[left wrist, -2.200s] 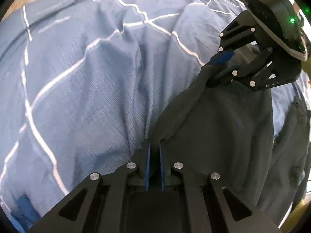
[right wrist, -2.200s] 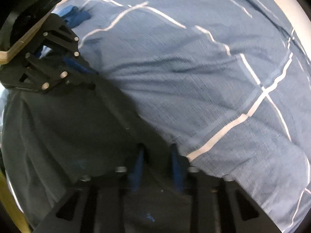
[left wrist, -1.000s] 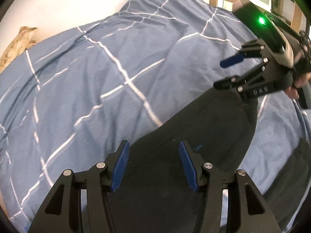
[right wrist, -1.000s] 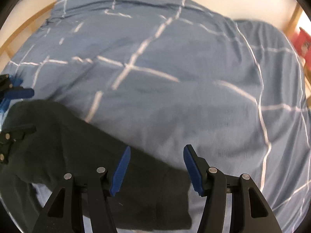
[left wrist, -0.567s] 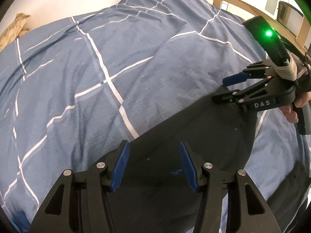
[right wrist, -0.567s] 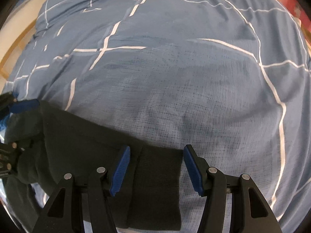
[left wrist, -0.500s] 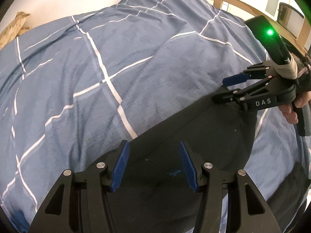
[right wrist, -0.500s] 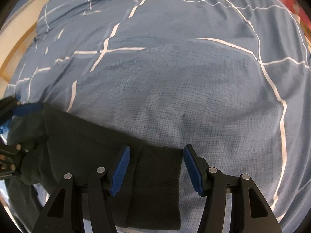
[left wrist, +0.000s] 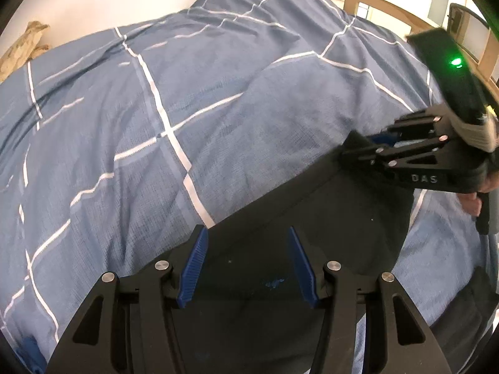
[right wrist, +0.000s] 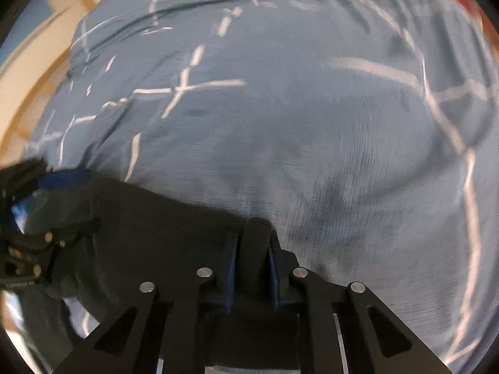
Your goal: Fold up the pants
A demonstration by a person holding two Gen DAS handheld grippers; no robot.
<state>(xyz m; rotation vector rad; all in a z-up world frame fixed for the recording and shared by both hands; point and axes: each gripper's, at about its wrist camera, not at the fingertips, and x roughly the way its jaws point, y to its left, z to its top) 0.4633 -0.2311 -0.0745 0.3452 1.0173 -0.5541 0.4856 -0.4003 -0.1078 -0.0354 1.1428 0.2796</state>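
Dark pants (left wrist: 327, 218) lie folded on a blue checked duvet (left wrist: 187, 93). My left gripper (left wrist: 246, 268) is open, its blue pads on either side of the pants' near edge without gripping it. My right gripper (right wrist: 252, 249) is shut on a fold at the pants' far corner (right wrist: 255, 227). In the left wrist view the right gripper (left wrist: 368, 146) pinches that corner at the right. In the right wrist view the pants (right wrist: 149, 224) stretch left to the left gripper (right wrist: 46, 193), which is blurred at the frame edge.
The duvet (right wrist: 312, 109) covers the whole bed and bulges in the middle. A wooden bed frame (left wrist: 389, 9) runs along the far right. More dark cloth (left wrist: 461, 311) hangs at the bed's lower right edge.
Both grippers had let go of the pants and stood open. Now my right gripper has shut on the pants' corner fold. The left gripper stays open.
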